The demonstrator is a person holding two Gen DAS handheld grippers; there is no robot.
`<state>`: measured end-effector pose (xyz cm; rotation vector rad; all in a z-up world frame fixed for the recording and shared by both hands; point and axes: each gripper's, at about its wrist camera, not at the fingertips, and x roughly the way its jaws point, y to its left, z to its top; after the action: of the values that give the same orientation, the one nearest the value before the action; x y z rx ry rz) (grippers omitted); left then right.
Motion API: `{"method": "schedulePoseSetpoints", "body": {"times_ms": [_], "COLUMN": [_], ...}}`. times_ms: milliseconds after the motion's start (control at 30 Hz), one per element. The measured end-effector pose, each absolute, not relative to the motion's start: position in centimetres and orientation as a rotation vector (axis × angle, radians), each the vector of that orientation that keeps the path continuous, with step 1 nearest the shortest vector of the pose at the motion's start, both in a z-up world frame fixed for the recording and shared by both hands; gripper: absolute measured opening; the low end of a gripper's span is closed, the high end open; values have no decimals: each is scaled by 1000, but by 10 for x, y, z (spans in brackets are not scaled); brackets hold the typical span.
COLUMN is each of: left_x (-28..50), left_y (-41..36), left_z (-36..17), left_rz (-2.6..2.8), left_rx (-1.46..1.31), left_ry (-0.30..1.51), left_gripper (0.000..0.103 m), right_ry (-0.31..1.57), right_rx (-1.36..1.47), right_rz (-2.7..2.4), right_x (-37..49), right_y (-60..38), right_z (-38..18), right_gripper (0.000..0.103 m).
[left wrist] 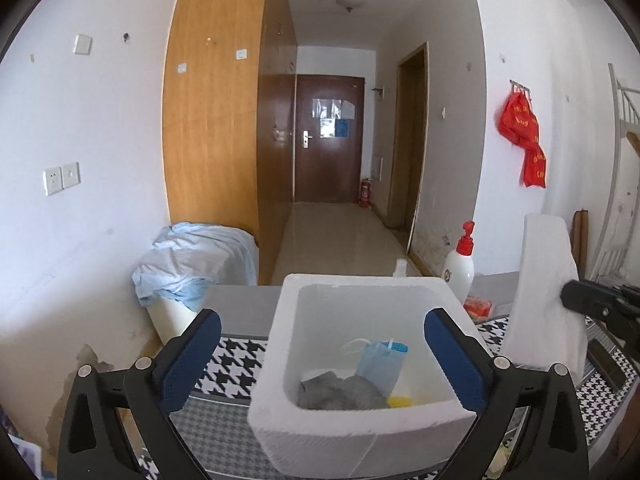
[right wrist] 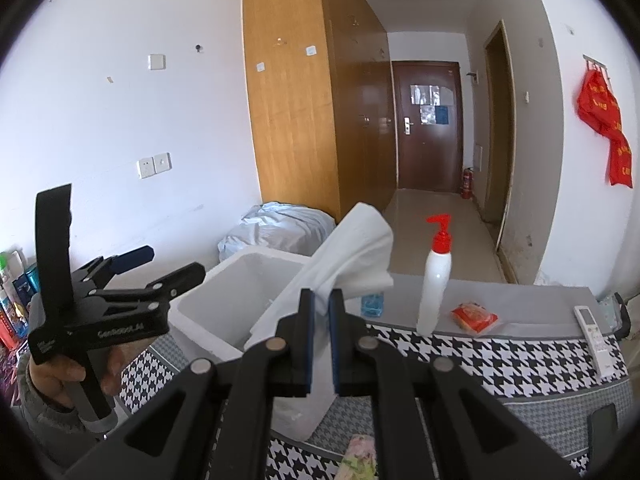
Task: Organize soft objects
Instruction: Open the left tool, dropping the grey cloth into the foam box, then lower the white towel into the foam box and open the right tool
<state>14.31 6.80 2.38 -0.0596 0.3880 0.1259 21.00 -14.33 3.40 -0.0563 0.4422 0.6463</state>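
While the right gripper (right wrist: pixel 320 312) pinches a white tissue (right wrist: pixel 352 252) that stands up at mid-frame, the foam box (left wrist: pixel 280 344) sits low in the left wrist view between the spread jaws of the left gripper (left wrist: pixel 322 356), which holds nothing. Inside the box lie a grey cloth (left wrist: pixel 340 392), a blue mask (left wrist: pixel 380 364) and something yellow (left wrist: pixel 400 401). Pale lettering runs along the left gripper's black body at lower left of the right view, too small to read; a hand (right wrist: pixel 60 376) grips its handle. Box, pump bottle (right wrist: pixel 434 284), red packet (right wrist: pixel 474 317) and remote (right wrist: pixel 594 334) rest on a houndstooth cloth (right wrist: pixel 500 356). Behind stand a wooden wardrobe (right wrist: pixel 292 100), a brown door (right wrist: pixel 426 124) with papers, a fire extinguisher (right wrist: pixel 466 182) and red bags (right wrist: pixel 608 128) with illegible yellow print, upper right.
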Motion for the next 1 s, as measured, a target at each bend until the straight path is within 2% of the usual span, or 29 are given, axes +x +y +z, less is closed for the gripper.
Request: {"method": "schedulePoseSetpoints", "body": {"times_ms": [1000], "left_x": [112], "left_y": [101], "left_z": [13], "left_rz": [199], "left_rx": [-73], "left_ry": [359], "left_gripper": [102], "right_ry": [488], "right_rx": [-139], "right_rz": [690], "right_x": [238], "right_y": [-78], "right_z": [28], "right_gripper": [10]}}
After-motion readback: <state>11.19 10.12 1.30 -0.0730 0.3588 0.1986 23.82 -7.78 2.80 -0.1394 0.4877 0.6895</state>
